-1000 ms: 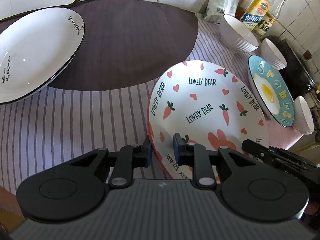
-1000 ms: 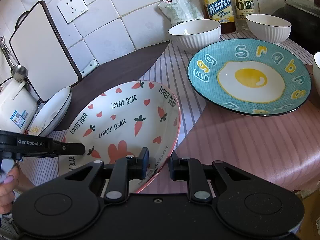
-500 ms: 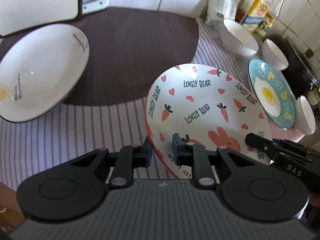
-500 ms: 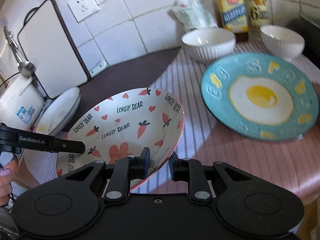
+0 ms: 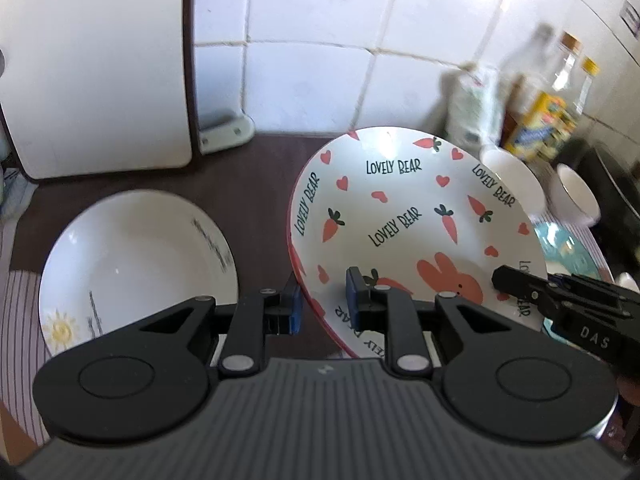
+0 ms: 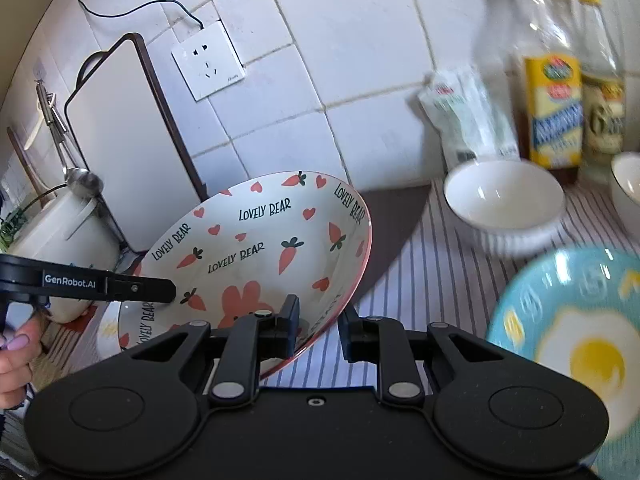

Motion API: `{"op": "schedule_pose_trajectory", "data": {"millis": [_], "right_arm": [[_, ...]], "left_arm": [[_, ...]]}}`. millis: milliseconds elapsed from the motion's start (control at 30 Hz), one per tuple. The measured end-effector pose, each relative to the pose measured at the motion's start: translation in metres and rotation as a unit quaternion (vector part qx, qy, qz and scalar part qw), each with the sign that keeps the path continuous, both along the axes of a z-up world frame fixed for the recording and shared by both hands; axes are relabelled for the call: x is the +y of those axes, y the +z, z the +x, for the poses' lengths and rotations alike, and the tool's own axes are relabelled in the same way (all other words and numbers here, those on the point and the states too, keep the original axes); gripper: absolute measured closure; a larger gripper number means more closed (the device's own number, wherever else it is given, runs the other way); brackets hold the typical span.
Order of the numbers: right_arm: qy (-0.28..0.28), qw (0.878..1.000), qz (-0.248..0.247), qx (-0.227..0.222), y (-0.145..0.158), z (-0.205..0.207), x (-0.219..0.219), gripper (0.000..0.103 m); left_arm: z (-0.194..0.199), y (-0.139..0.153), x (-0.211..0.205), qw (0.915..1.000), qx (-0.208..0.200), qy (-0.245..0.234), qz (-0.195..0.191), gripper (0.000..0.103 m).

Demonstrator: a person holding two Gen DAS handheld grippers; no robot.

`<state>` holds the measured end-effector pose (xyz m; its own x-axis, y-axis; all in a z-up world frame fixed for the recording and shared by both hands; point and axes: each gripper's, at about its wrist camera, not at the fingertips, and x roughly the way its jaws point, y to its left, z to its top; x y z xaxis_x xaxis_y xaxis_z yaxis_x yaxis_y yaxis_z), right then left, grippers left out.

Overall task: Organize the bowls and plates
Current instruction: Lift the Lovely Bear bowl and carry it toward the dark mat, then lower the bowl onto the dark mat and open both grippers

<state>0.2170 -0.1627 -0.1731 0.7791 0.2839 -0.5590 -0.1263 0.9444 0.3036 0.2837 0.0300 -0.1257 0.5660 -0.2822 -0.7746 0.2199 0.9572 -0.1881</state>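
The left gripper (image 5: pixel 322 306) is clamped on the near rim of the carrot-and-rabbit plate (image 5: pixel 404 216), which fills the middle of the left wrist view, tilted and clear of the worktop (image 5: pixel 256 168). The right gripper (image 6: pixel 318 330) is clamped on the opposite rim of that plate, seen at centre left of the right wrist view. At lower left in the left view lies a white plate (image 5: pixel 132 256) on the dark mat. A white ribbed bowl (image 6: pixel 504 204) sits at right of centre on the striped cloth (image 6: pixel 420 280), and the blue egg plate (image 6: pixel 568 320) lies at lower right.
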Motion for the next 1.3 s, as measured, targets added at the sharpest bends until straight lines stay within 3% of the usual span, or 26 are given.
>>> {"op": "schedule_pose_trajectory", "data": {"millis": [333, 933, 1100, 1200, 1300], "right_arm": [[-0.016, 1.000, -0.005, 0.016, -0.029, 0.066, 0.009, 0.078], [-0.028, 0.999, -0.018, 0.026, -0.040, 0.076, 0.008, 0.076], [-0.007, 0.999, -0.021, 0.035, -0.037, 0.076, 0.004, 0.076], [-0.024, 0.998, -0.035, 0.052, -0.033, 0.076, 0.008, 0.069], [-0.034, 0.997, -0.040, 0.056, -0.027, 0.072, 0.013, 0.056]], "left_arm": [[0.053, -0.032, 0.008, 0.9987, 0.018, 0.047, 0.006, 0.082], [0.070, -0.047, 0.002, 0.9981, 0.052, 0.034, 0.009, 0.081], [0.077, -0.045, 0.008, 0.9962, 0.082, 0.026, 0.013, 0.081], [0.074, -0.031, 0.005, 0.9970, 0.071, 0.018, 0.026, 0.073], [0.068, -0.022, 0.001, 0.9961, 0.080, 0.010, 0.035, 0.067]]}}
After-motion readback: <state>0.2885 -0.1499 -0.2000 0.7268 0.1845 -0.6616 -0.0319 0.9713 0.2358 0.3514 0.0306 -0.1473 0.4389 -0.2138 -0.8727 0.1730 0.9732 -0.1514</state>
